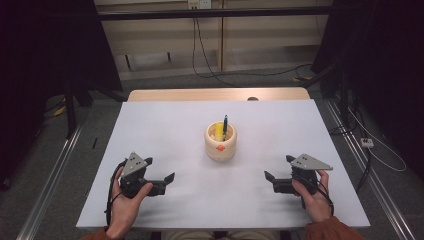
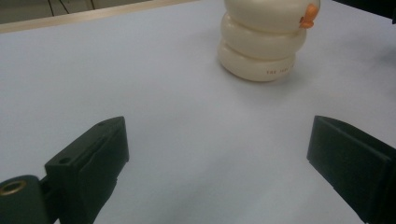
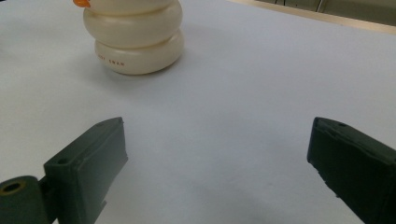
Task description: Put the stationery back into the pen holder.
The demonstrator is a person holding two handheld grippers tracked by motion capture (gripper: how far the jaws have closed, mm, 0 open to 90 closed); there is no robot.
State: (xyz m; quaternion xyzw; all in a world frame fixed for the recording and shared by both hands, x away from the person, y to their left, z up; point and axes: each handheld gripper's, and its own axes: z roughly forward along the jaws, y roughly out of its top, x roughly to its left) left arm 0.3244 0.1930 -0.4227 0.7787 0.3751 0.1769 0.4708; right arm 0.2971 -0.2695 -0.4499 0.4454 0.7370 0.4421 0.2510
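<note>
A cream ringed holder with an orange dot on its front stands at the table's middle; a dark pen and something yellow stick out of it. My left gripper rests near the front left, open, nothing between its jaws, pointing toward the holder. My right gripper rests near the front right, open and empty, the holder ahead to its left. A hand holds each gripper.
The white table top has a wooden strip along its far edge. Cables run over the floor behind. Metal rails flank both sides of the table.
</note>
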